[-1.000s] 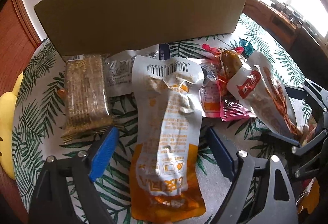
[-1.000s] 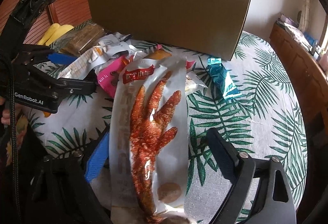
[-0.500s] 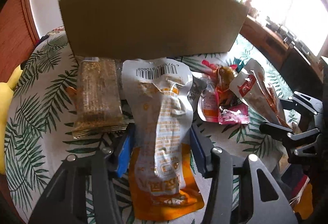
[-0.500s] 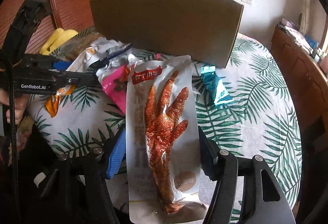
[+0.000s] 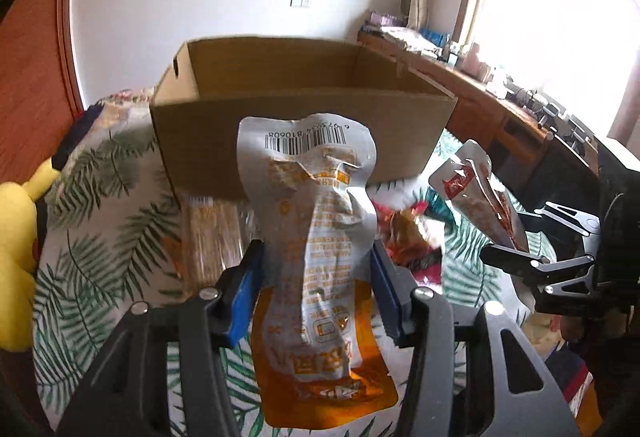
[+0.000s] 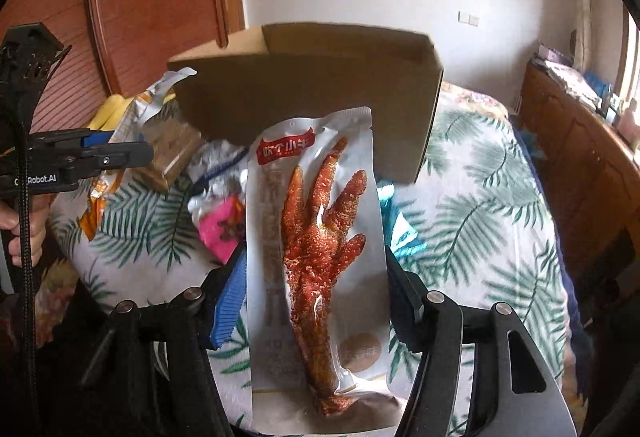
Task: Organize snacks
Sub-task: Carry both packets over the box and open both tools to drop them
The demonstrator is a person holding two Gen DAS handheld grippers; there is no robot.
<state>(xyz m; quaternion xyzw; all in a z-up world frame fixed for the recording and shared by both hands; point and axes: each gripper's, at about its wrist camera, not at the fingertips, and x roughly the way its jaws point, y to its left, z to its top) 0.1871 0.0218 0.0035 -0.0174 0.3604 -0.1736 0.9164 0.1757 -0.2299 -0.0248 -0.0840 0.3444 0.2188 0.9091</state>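
My left gripper [image 5: 316, 289] is shut on a white-and-orange snack pouch [image 5: 316, 257] with a barcode at its top, held up in the air in front of the open cardboard box [image 5: 304, 125]. My right gripper [image 6: 316, 297] is shut on a clear chicken-foot packet [image 6: 320, 237], also lifted above the table, short of the box [image 6: 304, 93]. Each gripper shows in the other's view: the right one [image 5: 536, 261] with its packet [image 5: 476, 193], the left one [image 6: 88, 153] with its pouch [image 6: 140, 113].
Loose snacks lie on the leaf-print tablecloth [image 6: 480, 197] before the box: a brown bar [image 6: 176, 149], a pink packet [image 6: 224, 229], a red packet [image 5: 408, 233]. A yellow plush toy [image 5: 16, 237] sits at the table's left edge. A wooden sideboard [image 5: 500, 109] stands at right.
Both grippers closed on their packets and lifted them off the table. Both views now look over the box's rim into its open top.
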